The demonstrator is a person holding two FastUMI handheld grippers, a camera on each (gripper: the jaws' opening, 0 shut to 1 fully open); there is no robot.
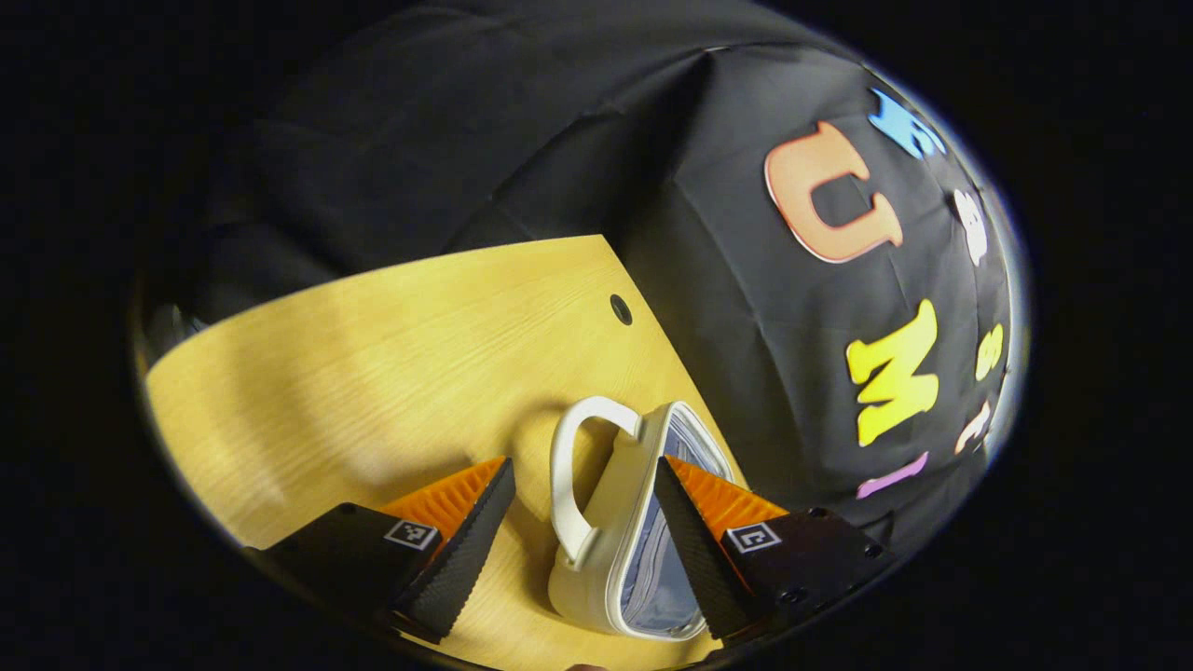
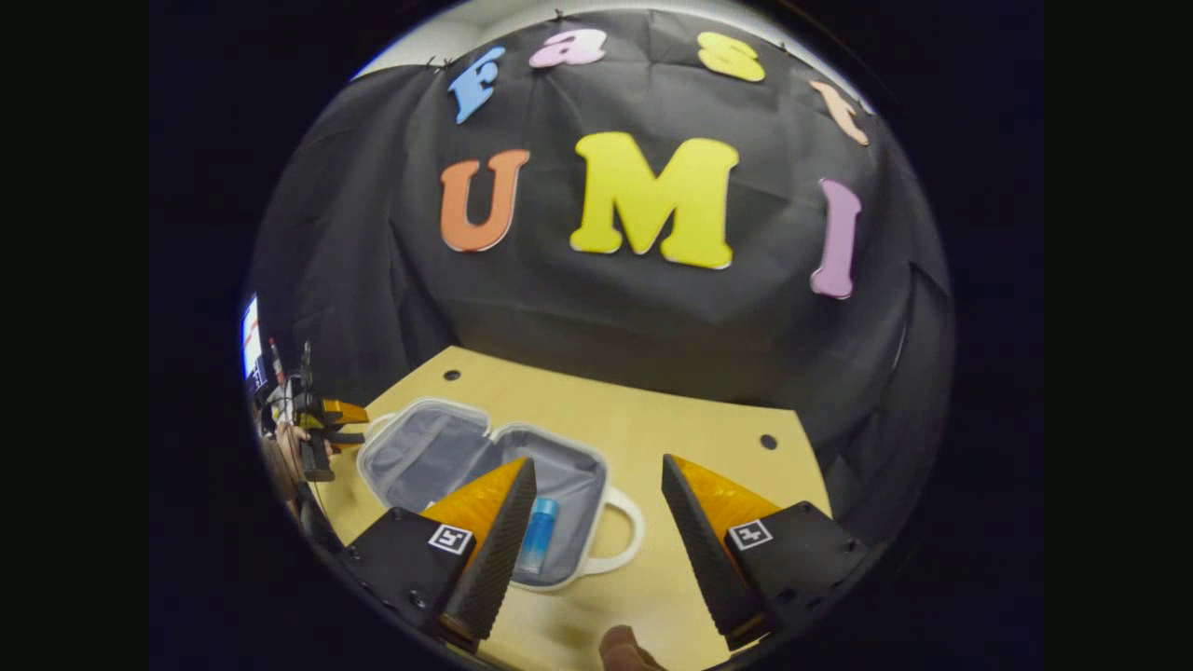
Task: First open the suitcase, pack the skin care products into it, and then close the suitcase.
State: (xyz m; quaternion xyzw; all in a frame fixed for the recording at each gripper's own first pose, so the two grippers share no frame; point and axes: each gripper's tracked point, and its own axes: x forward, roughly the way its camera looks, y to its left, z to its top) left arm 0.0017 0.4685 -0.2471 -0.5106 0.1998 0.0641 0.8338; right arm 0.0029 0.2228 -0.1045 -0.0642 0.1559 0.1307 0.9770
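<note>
Matt wood-grain table (image 2: 671, 438), smooth white hard-shell suitcase (image 2: 596, 559) with grey cloth lining.

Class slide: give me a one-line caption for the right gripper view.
Open right gripper hovers over the opened suitcase holding a blue bottle on the wooden table.

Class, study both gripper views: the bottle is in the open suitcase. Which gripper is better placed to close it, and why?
Probably the left gripper: open, with the suitcase handle between its fingers. The right gripper hangs open above the blue bottle.

White suitcase (image 2: 596, 559) with grey lining, blue bottle (image 2: 539, 533), yellow wood-grain table (image 2: 652, 419)
</note>
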